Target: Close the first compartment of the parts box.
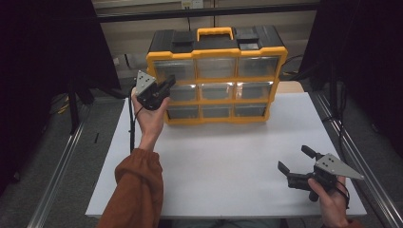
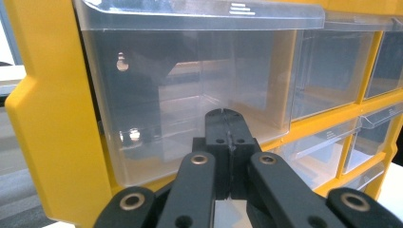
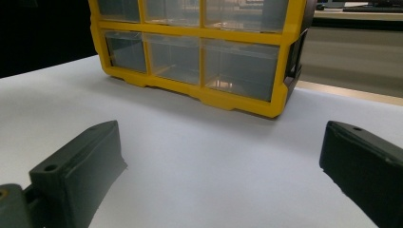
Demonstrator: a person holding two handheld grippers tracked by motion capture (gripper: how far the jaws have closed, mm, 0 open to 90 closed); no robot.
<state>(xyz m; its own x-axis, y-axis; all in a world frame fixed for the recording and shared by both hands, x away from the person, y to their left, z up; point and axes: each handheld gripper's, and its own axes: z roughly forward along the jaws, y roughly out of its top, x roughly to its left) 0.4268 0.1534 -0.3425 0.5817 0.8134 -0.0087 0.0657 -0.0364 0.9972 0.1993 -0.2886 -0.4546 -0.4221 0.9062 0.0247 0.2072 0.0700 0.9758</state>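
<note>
Markings: no legible brand or label on the drawer cabinet [image 1: 216, 76]; small raised marks on the lip of the upper-left drawer [image 2: 190, 85] are too faint to read.

Cabinet position: stands upright at the far side of the white table [image 1: 228, 161], yellow frame, black top, yellow carry handle [image 1: 215, 32] at top centre.

Cabinet orientation: drawer fronts face the person; long axis runs left to right across the table; three rows of three clear drawers.

Left gripper [image 1: 167, 84]: raised off the table in the person's left hand [image 1: 149, 111], at the cabinet's left edge, level with the boundary between the top and middle rows.

Left gripper state: jaws pressed fully together, nothing between them; the tips point at the front of the upper-left drawer, very close to it; contact cannot be confirmed.

Right gripper [image 1: 297, 164]: held low in the right hand [image 1: 330, 199] near the table's near right corner, well apart from the cabinet.

Right gripper state: jaws spread wide, empty, aimed across the bare table toward the cabinet's bottom row [image 3: 199, 59].

Sleeve: rust-orange cuff [image 1: 138, 166] on the left forearm.
</note>
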